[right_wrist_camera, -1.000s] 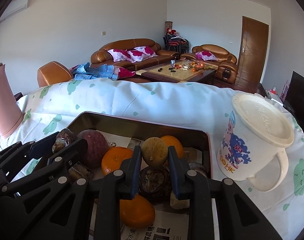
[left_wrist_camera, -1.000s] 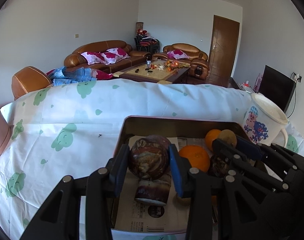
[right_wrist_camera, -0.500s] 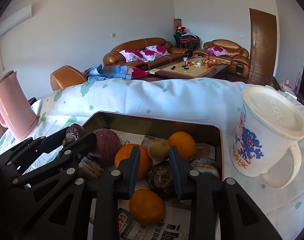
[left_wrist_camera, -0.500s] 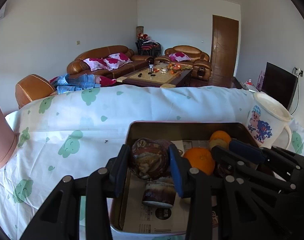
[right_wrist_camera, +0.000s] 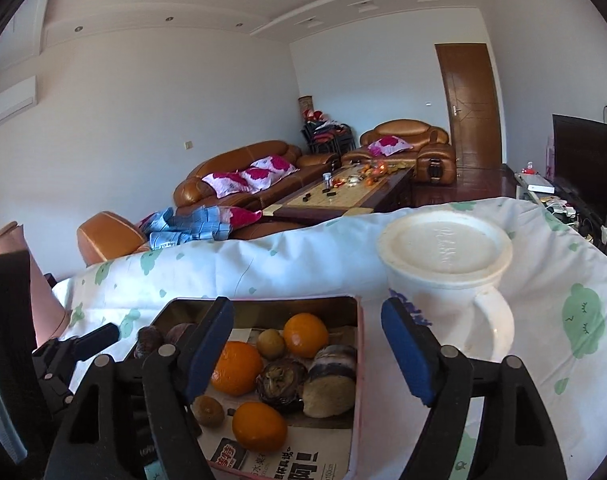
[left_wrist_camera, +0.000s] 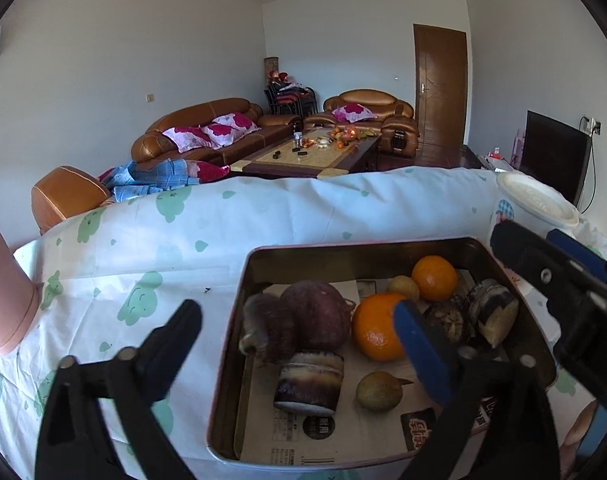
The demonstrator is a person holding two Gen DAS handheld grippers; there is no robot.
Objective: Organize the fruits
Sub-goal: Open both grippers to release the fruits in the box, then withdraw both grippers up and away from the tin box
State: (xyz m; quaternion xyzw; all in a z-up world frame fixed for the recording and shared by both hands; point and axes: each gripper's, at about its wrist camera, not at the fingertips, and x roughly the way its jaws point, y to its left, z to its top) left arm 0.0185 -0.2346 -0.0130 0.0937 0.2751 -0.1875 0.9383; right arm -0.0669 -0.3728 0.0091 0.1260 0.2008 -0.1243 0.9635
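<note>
Both claws opening since earlier frame, left claw and right claw empty, fruit released in tray; withdraw upward, avoid nudging oranges.

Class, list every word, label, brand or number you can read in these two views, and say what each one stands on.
"阿!" in large black print: on the newspaper lining the metal tray, near edge.
"150cm": small print beside it on that newspaper, read with some doubt.
Dark square with orange characters on the newspaper: too blurred to read.
Blue lettering on the white lidded mug: hidden behind a gripper finger, unreadable.
Embossed script on the mug's lid: too faint.
</note>
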